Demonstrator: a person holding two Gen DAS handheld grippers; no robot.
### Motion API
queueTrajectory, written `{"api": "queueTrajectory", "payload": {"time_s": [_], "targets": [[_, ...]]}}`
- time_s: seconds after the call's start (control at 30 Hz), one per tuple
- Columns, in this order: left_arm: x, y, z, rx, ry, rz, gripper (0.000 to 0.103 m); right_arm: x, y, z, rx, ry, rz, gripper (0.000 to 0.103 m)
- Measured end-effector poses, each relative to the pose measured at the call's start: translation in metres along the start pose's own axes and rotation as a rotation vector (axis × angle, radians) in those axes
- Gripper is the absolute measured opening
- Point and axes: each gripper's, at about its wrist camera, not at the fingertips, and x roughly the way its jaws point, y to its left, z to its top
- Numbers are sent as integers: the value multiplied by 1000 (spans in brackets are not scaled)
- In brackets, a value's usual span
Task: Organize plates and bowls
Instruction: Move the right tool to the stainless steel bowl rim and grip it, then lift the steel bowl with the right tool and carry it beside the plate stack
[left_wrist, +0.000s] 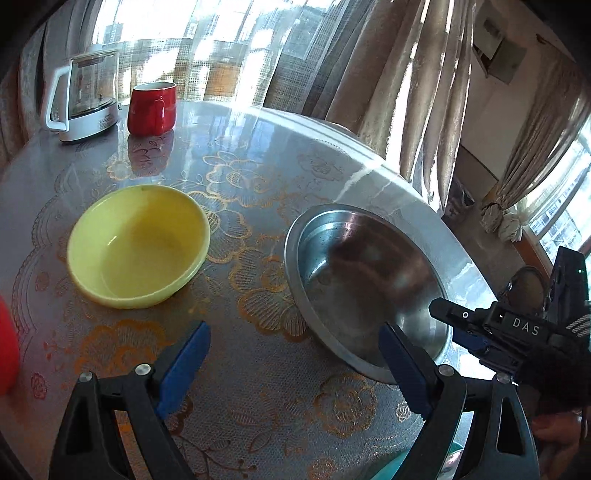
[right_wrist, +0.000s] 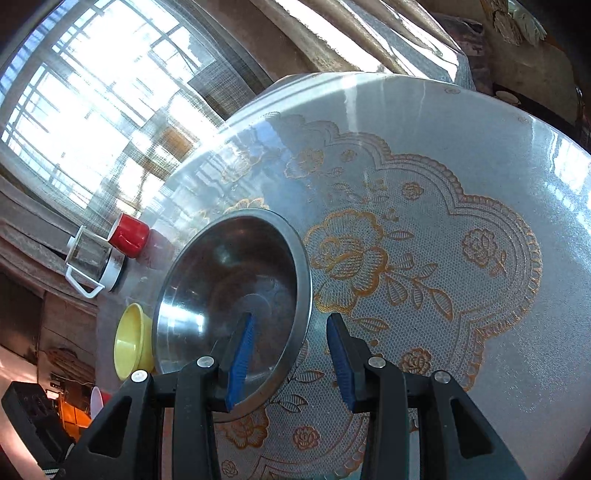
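Left wrist view: the left hand-held gripper (left_wrist: 293, 356) hangs spread wide over the floral tabletop (left_wrist: 240, 177), nothing between its fingers. A yellow bowl (left_wrist: 138, 245) sits beside a steel bowl (left_wrist: 364, 286).

Right wrist view: the right hand-held gripper (right_wrist: 290, 356) straddles the steel bowl's (right_wrist: 229, 284) rim, apparently without pinching it.

A round table (left_wrist: 258, 177) wore a glossy grey cover with gold flowers. On it sat a yellow bowl (left_wrist: 138, 245), a steel bowl (left_wrist: 365, 284) near the edge, a red mug (left_wrist: 152, 108) and a glass kettle (left_wrist: 85, 98) (side by side at the far rim)
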Motion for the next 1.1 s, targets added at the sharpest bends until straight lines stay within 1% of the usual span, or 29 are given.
{"api": "queueTrajectory", "payload": {"time_s": [0.03,0.1,0.13,0.17,0.2,0.23,0.27,0.3,0.33,0.4,0.43,0.5,0.53,0.6,0.67,0.87,1.1], "targets": [[5,-1,2,-4,9,1,90,4,0,1,0,8,-3,40],[14,-2,4,-9,34,-7,81,12,0,1,2,26,-5,40],[18,-3,3,-4,48,-16,73,16,1,1,1,36,-9,40],[22,-5,3,7,62,-15,63,20,1,1,-1,45,-14,38],[26,-6,2,25,73,-5,59,24,1,0,-3,53,-10,33],[29,-8,1,37,75,2,58,26,1,-1,-3,62,-5,30],[30,-9,0,45,67,0,56,29,1,-3,-5,71,-3,28],[29,-10,0,56,56,4,54,31,2,-4,-12,81,-8,22],[28,-12,0,72,42,12,50,32,1,-6,-17,85,-8,20],[27,-18,0,124,21,34,39,30,2,-8,-17,83,-5,19],[26,-22,-1,153,18,35,29,29,3,-9,-24,79,-7,19],[23,-26,-6,205,10,57,29,25,5,-12,-43,72,-21,17],[21,-23,-8,207,6,56,29,23,5,-13,-49,73,-33,15],[17,-14,-12,183,7,28,29,22,5,-18,-39,81,-25,15],[10,-9,-17,169,9,17,29,18,6,-23,-40,83,-20,14],[-17,10,-40,125,-6,6,29,12,18,-45,-56,104,-11,14],[-49,35,-64,65,-34,19,29,3,33,-75,-90,124,13,14]]}}
